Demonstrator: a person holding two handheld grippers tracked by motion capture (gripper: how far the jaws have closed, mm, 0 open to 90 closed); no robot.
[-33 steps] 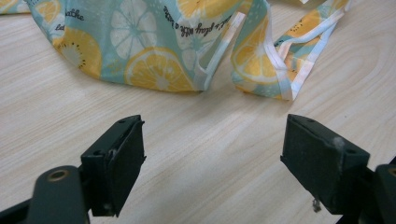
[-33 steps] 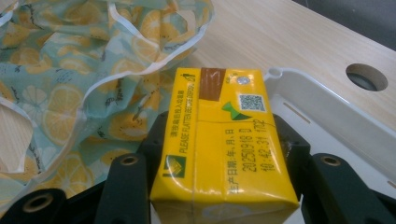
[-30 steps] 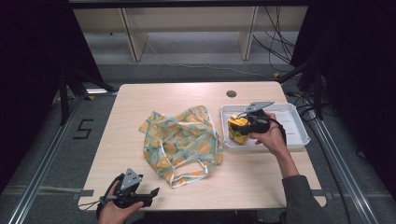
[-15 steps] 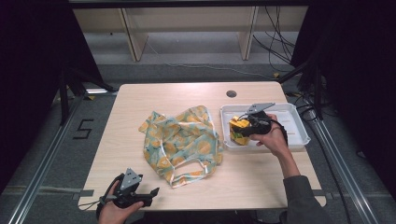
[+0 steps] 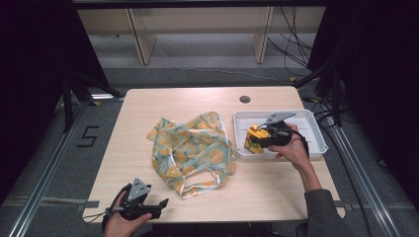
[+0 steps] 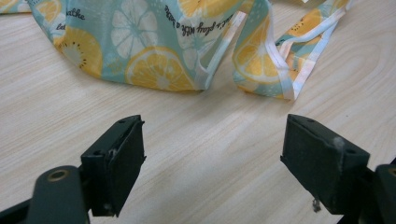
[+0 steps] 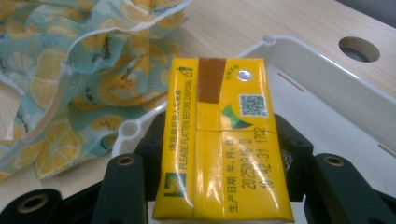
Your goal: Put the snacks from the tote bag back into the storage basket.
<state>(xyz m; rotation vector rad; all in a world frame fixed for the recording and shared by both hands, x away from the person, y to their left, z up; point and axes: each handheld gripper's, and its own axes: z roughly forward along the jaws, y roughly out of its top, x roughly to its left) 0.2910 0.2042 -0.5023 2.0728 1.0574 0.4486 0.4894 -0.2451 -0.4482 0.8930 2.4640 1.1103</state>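
Observation:
A yellow drink carton (image 7: 219, 140) lies flat between the jaws of my right gripper (image 7: 219, 158), which is shut on its two long sides. The gripper (image 5: 257, 139) holds the carton (image 5: 254, 134) at the left end of a white tray (image 5: 316, 143) on the right of the table. A crumpled cloth bag with a lemon print (image 5: 192, 148) lies mid-table, just left of the tray. My left gripper (image 5: 160, 203) rests at the table's front edge, below the bag. Its jaws (image 6: 215, 163) stand wide open over bare wood, facing the bag's hem (image 6: 154, 42).
The table is light wood with a round cable hole (image 5: 244, 98) behind the tray. The tray's rim (image 7: 327, 88) rises just past the carton, with the bag (image 7: 70, 79) to its left. Bare tabletop lies left of and in front of the bag.

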